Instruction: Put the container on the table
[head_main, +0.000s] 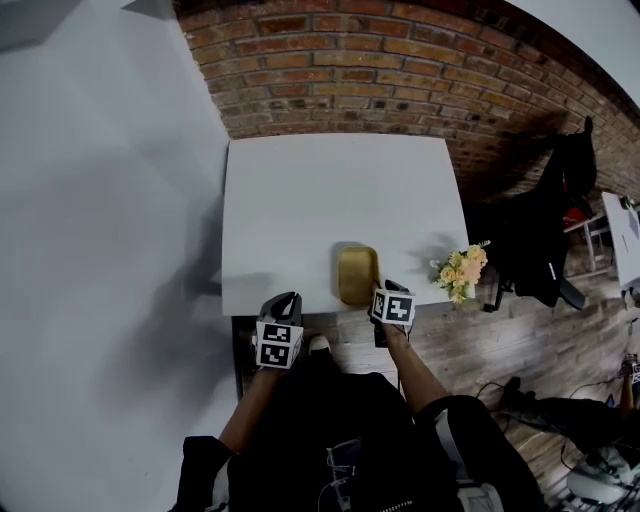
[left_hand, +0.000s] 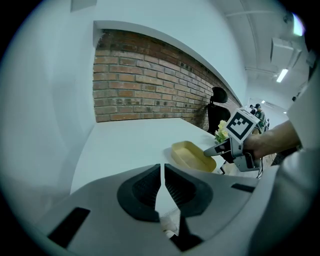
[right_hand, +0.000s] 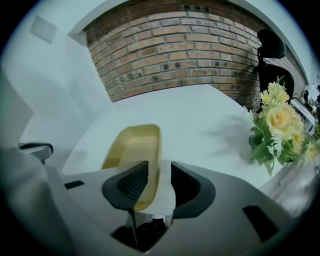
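A shallow yellow container (head_main: 357, 275) rests on the white table (head_main: 330, 190), close to its near edge. My right gripper (head_main: 385, 288) is at the container's near right corner, open. In the right gripper view the container's (right_hand: 131, 150) right rim stands in the gap between the jaws of my right gripper (right_hand: 159, 175), and the pads do not press on it. My left gripper (head_main: 285, 300) hovers at the table's near edge, left of the container, shut and holding nothing. The left gripper view shows this gripper (left_hand: 162, 172) in front, with the container (left_hand: 192, 156) and the right gripper (left_hand: 210, 150) beyond it.
A bunch of yellow flowers (head_main: 463, 270) stands at the table's near right corner, close to my right gripper. A black office chair (head_main: 545, 230) is to the right of the table. A brick wall (head_main: 400, 60) runs behind the table's far edge.
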